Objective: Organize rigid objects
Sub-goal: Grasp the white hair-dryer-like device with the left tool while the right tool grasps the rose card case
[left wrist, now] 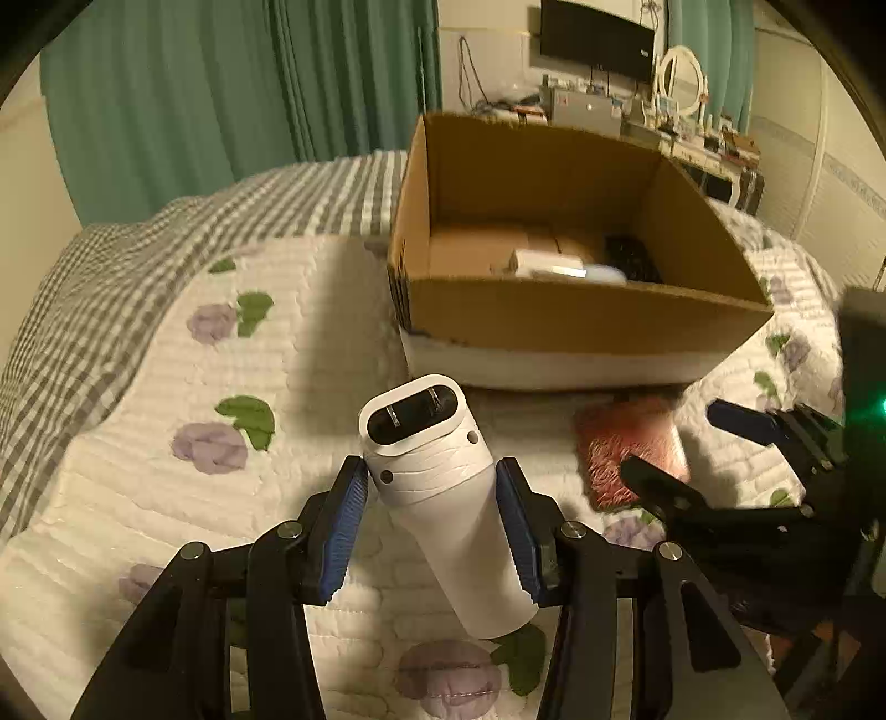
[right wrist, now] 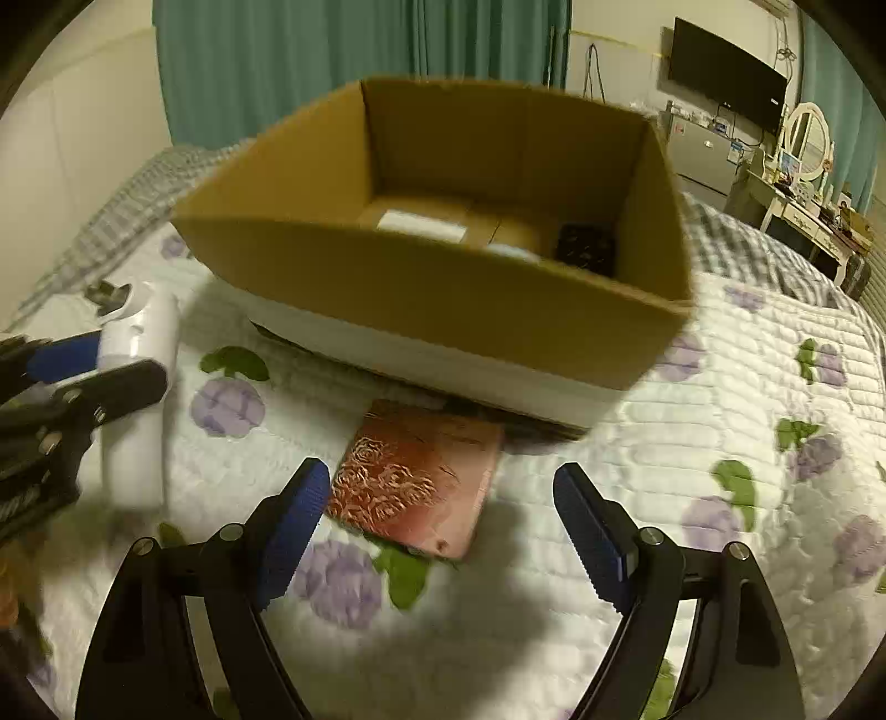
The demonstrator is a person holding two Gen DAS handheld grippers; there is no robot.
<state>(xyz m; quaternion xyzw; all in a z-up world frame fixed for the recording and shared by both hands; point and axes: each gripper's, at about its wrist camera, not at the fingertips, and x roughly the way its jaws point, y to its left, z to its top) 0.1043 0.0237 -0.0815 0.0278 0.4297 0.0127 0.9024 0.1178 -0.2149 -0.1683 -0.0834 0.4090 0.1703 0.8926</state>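
The white cylindrical device is held between the blue pads of the left gripper, which are pressed against its sides. Its long axis runs from lower right to upper left in the left wrist view, the dark oval end face with two metal prongs tilted up and away toward the cardboard box. It sits just above the floral quilt.

The right gripper is spread wide with nothing between its pads, hovering over a red embossed case that lies flat on the quilt just in front of the box.

The quilt covers a bed; a gray checked blanket lies beyond, with green curtains and a wall-mounted screen behind.

The box stands open, holding a white item and a black item (both blurred).
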